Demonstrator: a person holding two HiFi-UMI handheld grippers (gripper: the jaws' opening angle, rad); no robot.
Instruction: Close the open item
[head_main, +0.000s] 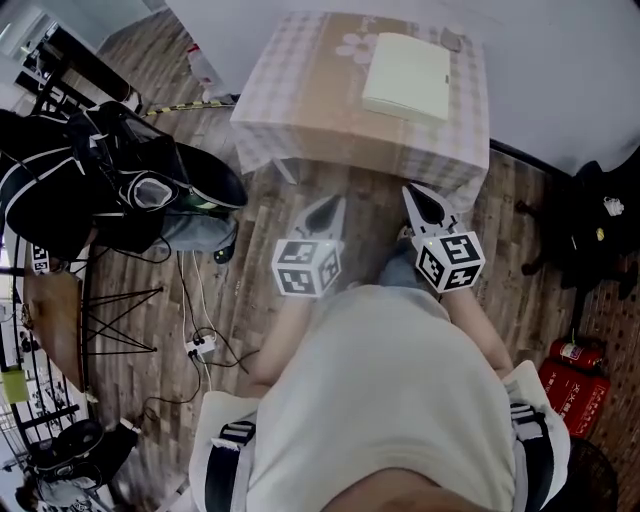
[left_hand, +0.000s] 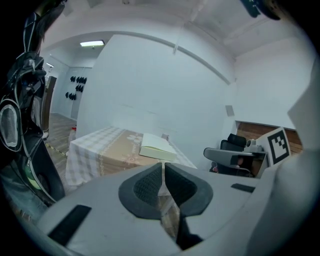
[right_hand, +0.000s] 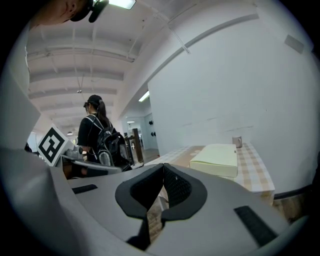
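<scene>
Pale cream flat rectangular book (head_main: 407, 75) lies closed on the checked-cloth table (head_main: 290, 95), right of centre. Left gripper (head_main: 333, 205) and right gripper (head_main: 415, 197) hang short of the table's near edge, jaws pinched together, empty.

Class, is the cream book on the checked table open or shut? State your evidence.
Shut: the cream book lies flat on the table as one block, with its edges aligned and no pages spread.
</scene>
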